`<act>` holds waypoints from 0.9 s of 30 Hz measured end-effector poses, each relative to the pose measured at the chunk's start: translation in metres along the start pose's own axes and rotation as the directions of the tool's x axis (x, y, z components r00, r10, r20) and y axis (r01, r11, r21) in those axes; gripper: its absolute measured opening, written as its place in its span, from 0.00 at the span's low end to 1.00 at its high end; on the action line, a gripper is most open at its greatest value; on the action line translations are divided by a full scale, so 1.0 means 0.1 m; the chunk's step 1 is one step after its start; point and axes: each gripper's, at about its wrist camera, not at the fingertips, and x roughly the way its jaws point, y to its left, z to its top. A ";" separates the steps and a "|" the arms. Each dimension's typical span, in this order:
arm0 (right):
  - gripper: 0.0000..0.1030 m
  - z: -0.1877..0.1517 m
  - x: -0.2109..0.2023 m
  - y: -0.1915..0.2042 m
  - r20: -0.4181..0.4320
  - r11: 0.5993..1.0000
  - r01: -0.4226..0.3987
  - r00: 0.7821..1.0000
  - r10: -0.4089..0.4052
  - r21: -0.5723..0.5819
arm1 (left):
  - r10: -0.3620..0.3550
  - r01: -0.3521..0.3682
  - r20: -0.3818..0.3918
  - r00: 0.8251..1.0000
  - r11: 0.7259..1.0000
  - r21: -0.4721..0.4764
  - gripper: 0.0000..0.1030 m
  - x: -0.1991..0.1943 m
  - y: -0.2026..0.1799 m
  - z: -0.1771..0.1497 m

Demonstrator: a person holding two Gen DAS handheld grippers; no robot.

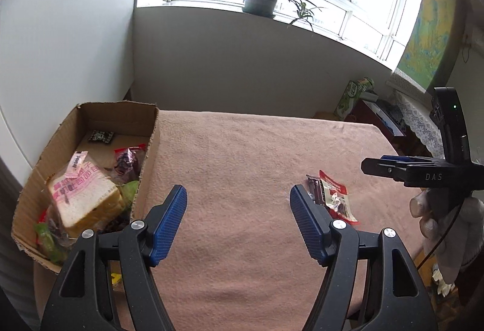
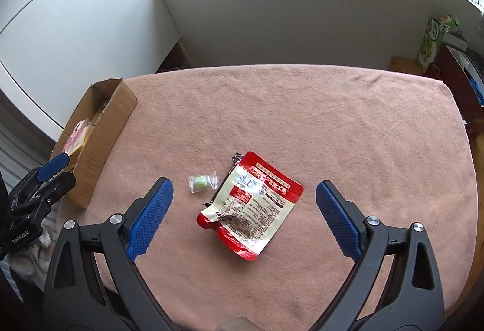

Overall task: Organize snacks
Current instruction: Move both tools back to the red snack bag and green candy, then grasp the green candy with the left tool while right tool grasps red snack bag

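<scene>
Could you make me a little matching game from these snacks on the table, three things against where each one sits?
Things:
1. bread pack
2. red pouch
3. green candy

Places:
A. lying on the cloth between the right gripper's open fingers
B. inside the cardboard box
C. on the cloth just left of the pouch, in a clear wrapper

Pairs: 1-B, 2-A, 3-C

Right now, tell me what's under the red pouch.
A dark wrapper pokes out beneath the red pouch at its far corner. How far it extends underneath is covered; the candy lies beside, apart.
</scene>
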 end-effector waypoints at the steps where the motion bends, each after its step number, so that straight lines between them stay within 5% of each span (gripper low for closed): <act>1: 0.94 -0.01 0.06 -0.02 -0.018 1.000 -0.003 1.000 0.004 0.016 | -0.003 0.003 -0.013 1.000 1.000 0.014 0.69 0.05 -0.05 -0.02; 15: 0.94 -0.01 0.59 0.22 -0.104 0.985 0.142 0.983 -0.151 -0.094 | 0.019 -0.002 -0.102 0.995 0.986 0.166 0.69 0.45 -0.40 -0.20; 27: 0.94 -0.22 0.54 -0.24 -0.143 0.985 0.145 0.977 -0.157 -0.090 | 0.003 0.028 -0.145 0.989 0.978 0.208 0.67 0.67 -0.49 -0.22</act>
